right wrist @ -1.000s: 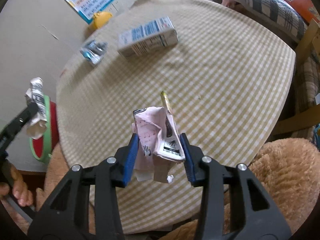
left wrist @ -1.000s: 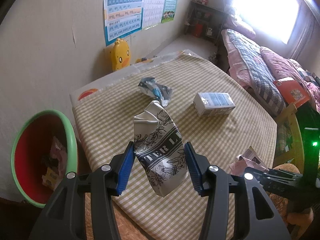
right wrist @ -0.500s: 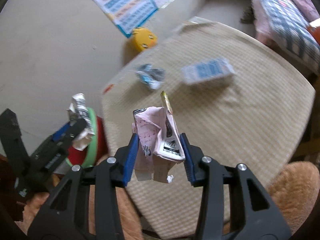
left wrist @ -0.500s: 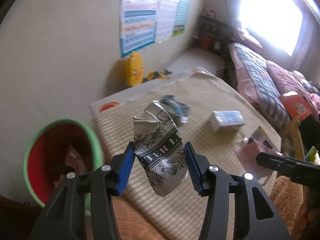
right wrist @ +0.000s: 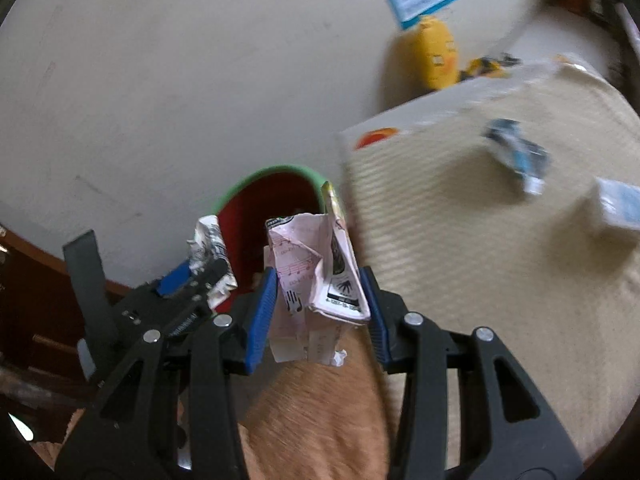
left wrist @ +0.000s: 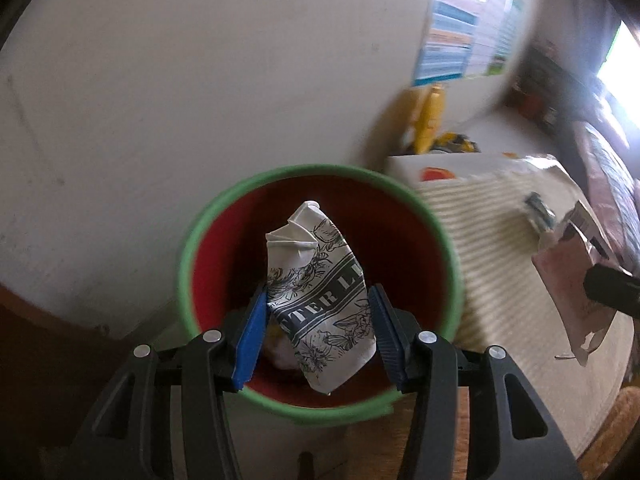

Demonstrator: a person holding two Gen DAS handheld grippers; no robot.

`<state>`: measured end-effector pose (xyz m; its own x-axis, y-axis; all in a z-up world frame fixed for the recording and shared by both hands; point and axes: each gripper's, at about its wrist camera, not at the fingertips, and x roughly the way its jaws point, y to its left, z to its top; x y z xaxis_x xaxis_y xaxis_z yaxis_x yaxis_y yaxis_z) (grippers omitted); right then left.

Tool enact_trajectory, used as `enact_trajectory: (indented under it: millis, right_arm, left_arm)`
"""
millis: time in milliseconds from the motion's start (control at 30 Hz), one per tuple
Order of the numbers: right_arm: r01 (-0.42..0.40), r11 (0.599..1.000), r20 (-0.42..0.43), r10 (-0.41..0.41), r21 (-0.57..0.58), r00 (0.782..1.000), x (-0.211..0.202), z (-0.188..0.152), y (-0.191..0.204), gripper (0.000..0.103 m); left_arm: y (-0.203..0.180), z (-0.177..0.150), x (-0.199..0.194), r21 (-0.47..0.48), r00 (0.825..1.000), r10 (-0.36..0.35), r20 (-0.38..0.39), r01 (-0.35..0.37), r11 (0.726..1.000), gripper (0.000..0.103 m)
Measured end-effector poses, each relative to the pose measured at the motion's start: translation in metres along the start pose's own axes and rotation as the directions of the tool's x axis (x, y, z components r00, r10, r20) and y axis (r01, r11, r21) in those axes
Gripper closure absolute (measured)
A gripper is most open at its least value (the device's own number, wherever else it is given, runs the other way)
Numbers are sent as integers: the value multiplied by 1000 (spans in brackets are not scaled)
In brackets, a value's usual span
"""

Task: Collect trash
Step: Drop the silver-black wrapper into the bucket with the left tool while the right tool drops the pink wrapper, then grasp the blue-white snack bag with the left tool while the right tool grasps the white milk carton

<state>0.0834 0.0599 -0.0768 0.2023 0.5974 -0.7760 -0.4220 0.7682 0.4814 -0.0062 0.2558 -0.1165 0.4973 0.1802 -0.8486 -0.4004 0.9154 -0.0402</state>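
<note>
Red bin (left wrist: 224, 264) with green rim, black-and-white floral wrapper (left wrist: 320, 300), pink carton (right wrist: 316, 272).

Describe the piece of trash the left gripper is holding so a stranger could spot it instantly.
Find the red bin with the green rim against the wall. Above its opening, the left gripper clamps a crumpled white wrapper. Black floral print and a dark lettered band distinguish it from the pink wrapper in the right gripper.

A: Support surface?
B: Table (right wrist: 460, 280), beige checked cloth, bare pale strip at the wall-side edge with an orange mark on it.
A: What's on it?
B: Crumpled blue wrapper (right wrist: 518, 154) and a small blue-white carton (right wrist: 618, 208), near each other. Both blurred.
A: Floor?
B: Red bin with green rim (left wrist: 182, 276) stands just beside the table.
</note>
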Motion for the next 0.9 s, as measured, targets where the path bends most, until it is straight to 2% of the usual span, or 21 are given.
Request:
enact_trajectory:
  millis: [67,100,133,167,200,233,300,367,433,500,567,600,700,733,767,800,833,867,900]
  right_arm:
    - [-25,1000,-19,25,-18,1000,13,6,14,61]
    - [-47,999,-30,47,-24,998,19,9,20,60]
    - [-74,997,-39,73,-24,997,25,12,24,57]
    - [-87,996,-40,86,-21,996,29,13,25,42]
    - [-99,995,-32,99,-14,995,32,14,25,24]
    - [-106,994,-26,105,-9,994,33,15,23,20]
    - [-100,995,-31,100,-2,995,35,16,15,20]
    - [-56,998,-39,56,-8,998,31,19,-4,20]
    - [45,999,-37,-46,-25,998,20,28,-42,15]
    - [144,988,-54,-146,-49,988,9,39,-77,9]
    - [267,959,-73,-274,-94,959,-2,51,-114,9]
    - [336,934,-85,-348,-124,934,-9,58,-136,9]
    - [428,884,-186,-460,-189,868,-18,70,-191,5]
    - [446,866,-237,-492,-225,837,-16,72,-208,5]
    - [474,833,-267,-544,-283,796,-13,72,-223,5]
    - [496,800,-274,-587,-336,761,-11,68,-229,5]
    - [514,749,-279,-644,-417,712,-4,66,-237,5]
    - [517,715,-279,-677,-471,681,1,63,-241,5]
    - [513,664,-272,-718,-545,640,11,59,-247,5]
  left_arm:
    - [12,1,3,-33,1000,20,-1,-20,999,54]
    - [17,1,4,-51,999,35,-2,-35,998,49]
    - [21,2,5,-65,999,43,-2,-43,997,36]
    - [23,2,5,-76,999,46,2,-45,996,29]
    - [27,2,4,-95,999,45,10,-44,995,29]
    - [27,1,4,-103,999,43,10,-42,994,27]
    - [29,-1,6,-106,999,41,2,-41,994,25]
    - [26,-3,6,-96,999,40,-2,-40,995,24]
    - [22,-6,8,-82,999,35,-10,-36,996,24]
    - [18,-9,9,-73,1000,26,-16,-27,997,24]
    - [13,-10,10,-62,1000,20,-24,-21,998,24]
    - [9,-10,11,-54,999,15,-30,-16,998,24]
    - [-4,-11,11,-29,999,7,-37,-9,1000,24]
    - [-7,-11,10,-22,999,6,-39,-6,1000,24]
    - [-13,-10,11,-14,999,3,-42,-3,1000,25]
    - [-20,-10,11,-2,999,-1,-49,1,1000,25]
    - [-25,-10,11,6,999,-3,-53,4,1000,24]
    - [-31,-10,11,19,998,-6,-58,7,1000,24]
    - [-38,-10,11,34,998,-7,-63,9,999,24]
